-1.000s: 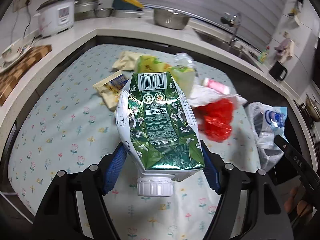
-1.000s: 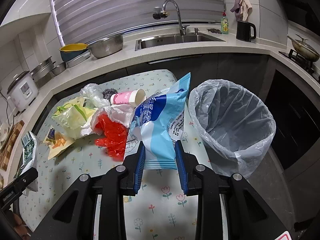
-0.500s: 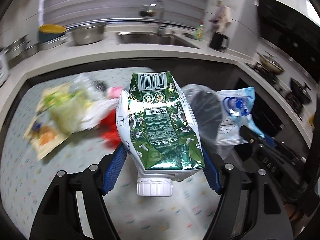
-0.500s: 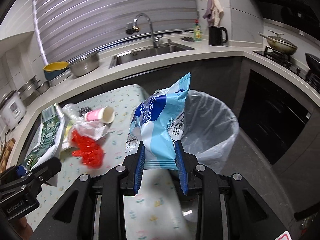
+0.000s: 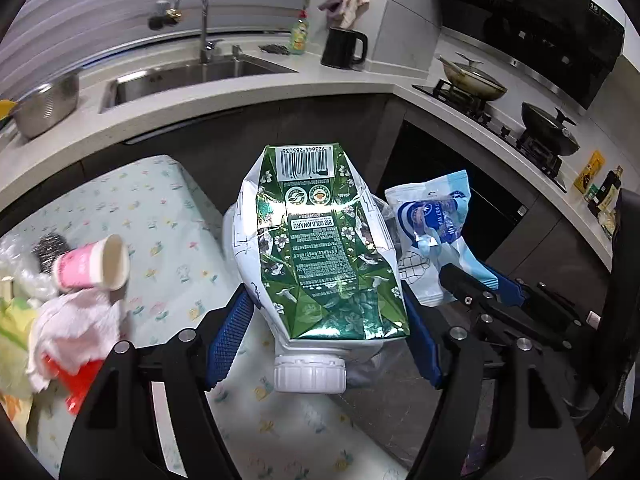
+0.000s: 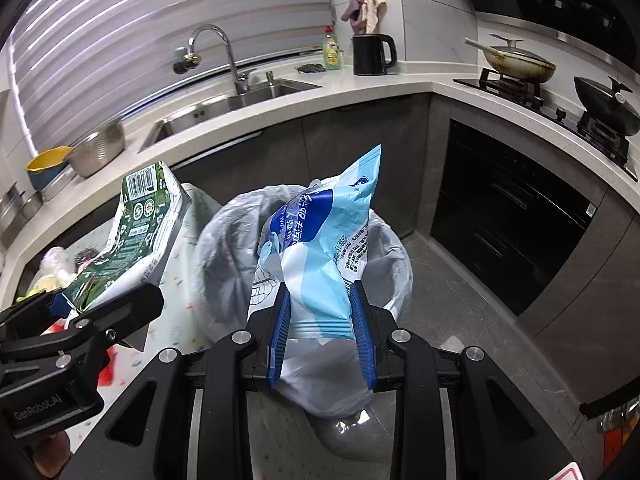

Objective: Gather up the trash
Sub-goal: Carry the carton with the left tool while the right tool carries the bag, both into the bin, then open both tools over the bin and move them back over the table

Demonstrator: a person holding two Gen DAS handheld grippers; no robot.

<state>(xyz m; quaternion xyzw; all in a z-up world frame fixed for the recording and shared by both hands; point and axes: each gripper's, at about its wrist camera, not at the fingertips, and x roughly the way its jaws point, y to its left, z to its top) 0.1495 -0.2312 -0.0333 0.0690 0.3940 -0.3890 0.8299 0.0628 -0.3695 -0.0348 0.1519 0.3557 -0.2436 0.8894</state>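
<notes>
My left gripper (image 5: 326, 322) is shut on a crushed green carton (image 5: 322, 256) with a white screw cap, held cap toward the camera. The carton (image 6: 140, 224) also shows in the right wrist view, just left of the bin. My right gripper (image 6: 320, 328) is shut on a blue and white wipes packet (image 6: 320, 248), which hangs over the mouth of the bin lined with a grey bag (image 6: 224, 240). The same packet (image 5: 434, 224) appears to the right of the carton in the left wrist view. Most of the bin is hidden behind the carton there.
On the flowered tablecloth (image 5: 160, 208) lie a pink paper cup (image 5: 92, 266), a white tissue over something red (image 5: 76, 328), a steel scourer (image 5: 50, 248) and yellow-green wrappers. Dark cabinets and a white counter with a sink (image 6: 240, 96) ring the space. A stove with pans (image 6: 560, 80) stands at the right.
Both grippers have swung right, away from the trash pile on the table. The packet now hangs over the bin's mouth and the carton has come up beside the bin. Both grips are unchanged.
</notes>
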